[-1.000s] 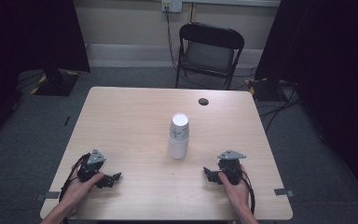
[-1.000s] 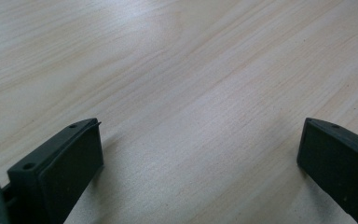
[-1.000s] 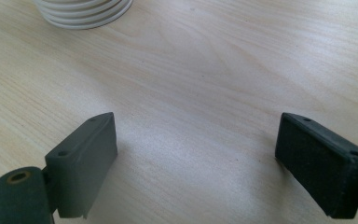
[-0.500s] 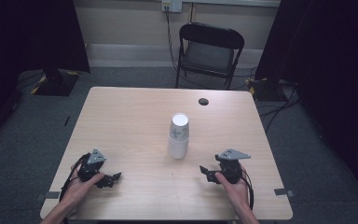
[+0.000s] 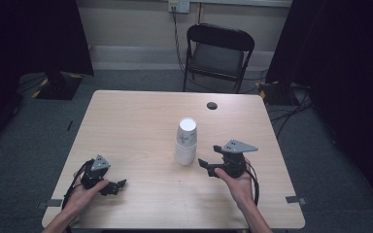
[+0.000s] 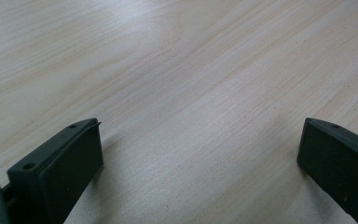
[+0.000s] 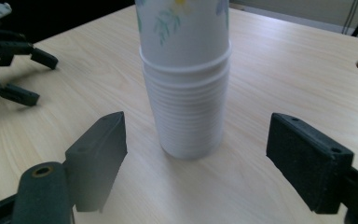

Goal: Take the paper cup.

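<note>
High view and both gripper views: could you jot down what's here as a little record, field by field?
table: light wood, round hole near far edge
stack of paper cups: upside down, mid-table, floral print on top cup
right gripper: jaws open, aimed at the stack, not touching
left gripper: jaws open over bare wood, near left front corner
folding chair: black, behind the table

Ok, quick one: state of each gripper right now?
Left gripper: open, holding nothing, low over bare table.
Right gripper: open, holding nothing, jaws facing the stack of paper cups without touching it.
</note>
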Demonstrator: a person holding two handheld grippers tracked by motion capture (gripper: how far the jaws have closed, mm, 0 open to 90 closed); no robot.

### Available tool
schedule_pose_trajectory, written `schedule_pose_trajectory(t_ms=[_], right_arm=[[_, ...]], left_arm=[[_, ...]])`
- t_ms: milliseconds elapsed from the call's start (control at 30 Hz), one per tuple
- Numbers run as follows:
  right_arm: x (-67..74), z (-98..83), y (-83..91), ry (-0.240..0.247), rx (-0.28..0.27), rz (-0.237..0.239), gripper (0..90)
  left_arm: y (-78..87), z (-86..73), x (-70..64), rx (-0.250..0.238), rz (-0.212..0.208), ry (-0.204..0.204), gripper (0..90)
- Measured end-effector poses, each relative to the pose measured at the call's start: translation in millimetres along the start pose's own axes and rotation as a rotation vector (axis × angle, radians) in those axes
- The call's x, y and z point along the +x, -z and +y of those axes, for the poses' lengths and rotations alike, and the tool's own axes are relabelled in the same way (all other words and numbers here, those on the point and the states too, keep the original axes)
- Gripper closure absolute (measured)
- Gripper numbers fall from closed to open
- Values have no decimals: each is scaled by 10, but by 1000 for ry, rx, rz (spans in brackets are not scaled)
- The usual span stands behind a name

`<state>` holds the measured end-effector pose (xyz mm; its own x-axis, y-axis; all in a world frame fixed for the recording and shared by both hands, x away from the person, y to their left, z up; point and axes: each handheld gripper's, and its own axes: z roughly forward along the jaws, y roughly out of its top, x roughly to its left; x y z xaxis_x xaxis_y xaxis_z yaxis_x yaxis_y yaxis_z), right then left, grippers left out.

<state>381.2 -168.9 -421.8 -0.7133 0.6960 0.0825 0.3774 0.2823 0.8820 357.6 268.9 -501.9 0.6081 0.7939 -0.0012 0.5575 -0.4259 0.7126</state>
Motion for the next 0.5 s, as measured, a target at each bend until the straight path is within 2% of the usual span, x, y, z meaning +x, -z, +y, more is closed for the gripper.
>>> schedule_pose_trajectory(t_ms=[200, 367, 500], right_arm=[[7, 147, -82, 6, -23, 26, 184], [12, 288, -140, 15, -64, 44, 155], [21, 389, -217, 33, -97, 35, 140]], left_arm=[[-4, 2, 0, -3, -3, -1, 0], [-4, 3, 1, -3, -3, -2, 0], [-4, 3, 1, -3, -4, -3, 0]])
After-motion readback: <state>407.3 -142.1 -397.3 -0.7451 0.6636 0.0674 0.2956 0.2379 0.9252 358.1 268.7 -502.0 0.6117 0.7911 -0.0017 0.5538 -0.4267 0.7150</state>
